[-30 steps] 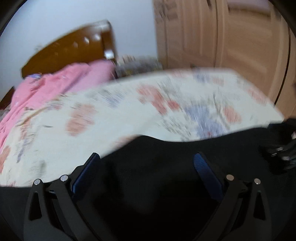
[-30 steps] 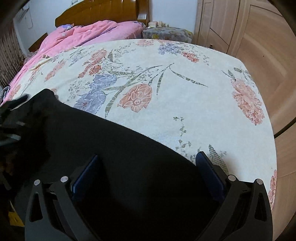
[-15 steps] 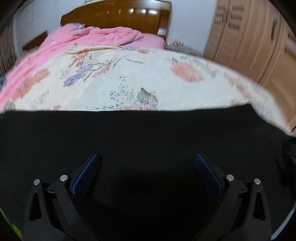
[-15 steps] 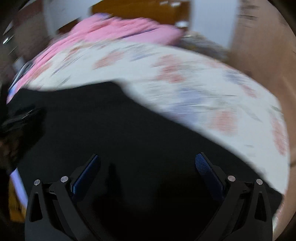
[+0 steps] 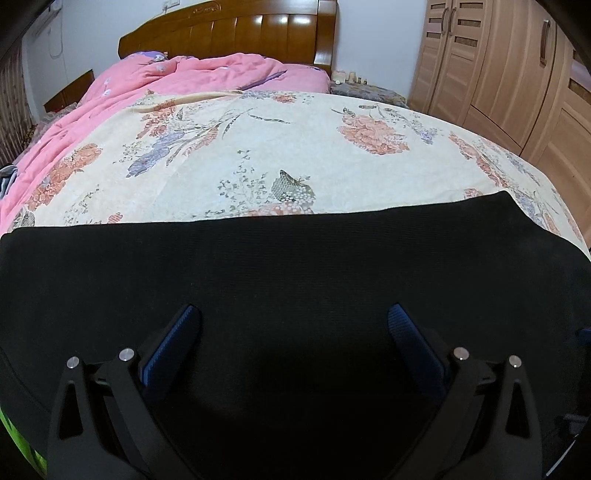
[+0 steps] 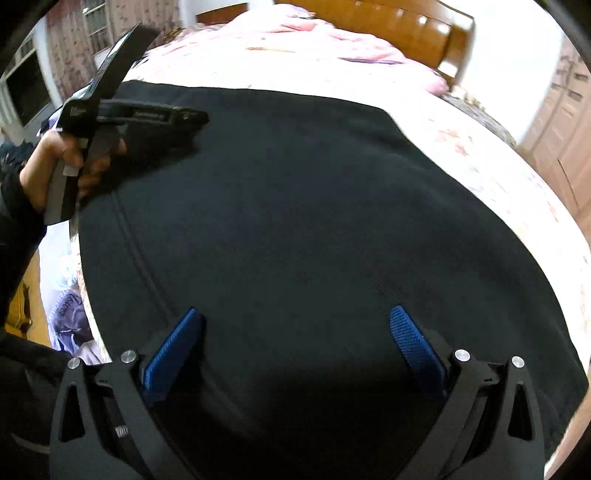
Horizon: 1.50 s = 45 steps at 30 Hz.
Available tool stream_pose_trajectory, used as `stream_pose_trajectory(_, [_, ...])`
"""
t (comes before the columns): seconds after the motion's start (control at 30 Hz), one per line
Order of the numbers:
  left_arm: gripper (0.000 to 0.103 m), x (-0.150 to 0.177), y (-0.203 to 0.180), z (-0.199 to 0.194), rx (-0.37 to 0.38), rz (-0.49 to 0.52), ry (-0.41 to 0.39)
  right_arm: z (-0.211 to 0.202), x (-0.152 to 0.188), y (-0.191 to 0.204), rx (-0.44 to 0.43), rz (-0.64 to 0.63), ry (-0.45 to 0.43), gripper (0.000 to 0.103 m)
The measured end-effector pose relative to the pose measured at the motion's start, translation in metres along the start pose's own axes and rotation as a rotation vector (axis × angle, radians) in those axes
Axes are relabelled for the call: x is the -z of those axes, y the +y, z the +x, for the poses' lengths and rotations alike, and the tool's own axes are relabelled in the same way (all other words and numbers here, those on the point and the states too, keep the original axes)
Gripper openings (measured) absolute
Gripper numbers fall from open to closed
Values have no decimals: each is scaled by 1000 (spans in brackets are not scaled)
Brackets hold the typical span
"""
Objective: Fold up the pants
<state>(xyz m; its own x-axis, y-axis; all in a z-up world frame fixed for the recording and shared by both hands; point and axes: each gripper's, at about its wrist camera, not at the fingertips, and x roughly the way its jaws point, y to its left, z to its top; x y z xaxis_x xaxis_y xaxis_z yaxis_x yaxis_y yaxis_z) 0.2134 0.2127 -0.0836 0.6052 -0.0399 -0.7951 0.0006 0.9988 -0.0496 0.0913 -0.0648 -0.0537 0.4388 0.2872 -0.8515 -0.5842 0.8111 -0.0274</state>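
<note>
Black pants (image 5: 280, 266) lie flat across the near end of a bed with a floral cover (image 5: 295, 147). My left gripper (image 5: 293, 332) hovers just over the cloth, open, with nothing between its blue pads (image 5: 173, 341). In the right wrist view the same pants (image 6: 295, 206) fill most of the frame, a seam running down their left side. My right gripper (image 6: 295, 336) is open above them, holding nothing. The left gripper (image 6: 122, 114) shows at the upper left of that view, held by a hand (image 6: 55, 162) over the pants' far corner.
A pink quilt (image 5: 159, 81) is bunched at the head of the bed below a wooden headboard (image 5: 236, 33). Wooden wardrobes (image 5: 509, 66) stand along the right. A nightstand (image 5: 362, 88) sits beside the bed. Light clothing (image 6: 66, 310) lies off the bed's left edge.
Both grippers have swung around over the pants. The left view now faces the headboard squarely; the right view has turned left, bringing the left gripper and hand into sight. The pants lie flatter.
</note>
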Motion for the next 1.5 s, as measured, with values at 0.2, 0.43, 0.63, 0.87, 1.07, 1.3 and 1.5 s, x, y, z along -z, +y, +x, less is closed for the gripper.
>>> stream_pose_trajectory(0.2, [102,0,1,0,-6,-1,0,-13,32,-19,-14,106,-58,98])
stream_pose_trajectory(0.43, [102,-1,-1,0,-15,-8,-2,-26,42,-52,94,169,-51,98])
stream_pose_trajectory(0.63, [102,-1,-1,1,-23,-15,-5,-42,51,-89,35,284,-11,98])
stream_pose_trajectory(0.87, [102,-1,-1,1,-25,-16,-10,-24,-34,-31,-52,146,-125,98])
stream_pose_trajectory(1.07, [101,4,21,-26,89,-95,-96,45,-73,11,62,45,-17,99])
stream_pose_trajectory(1.3, [101,49,163,-113,49,-444,-329,33,-82,1,73,117,-14,98])
stream_pose_trajectory(1.5, [101,120,259,-156,-174,-719,-350,44,-166,94,-130,-118,-91,98])
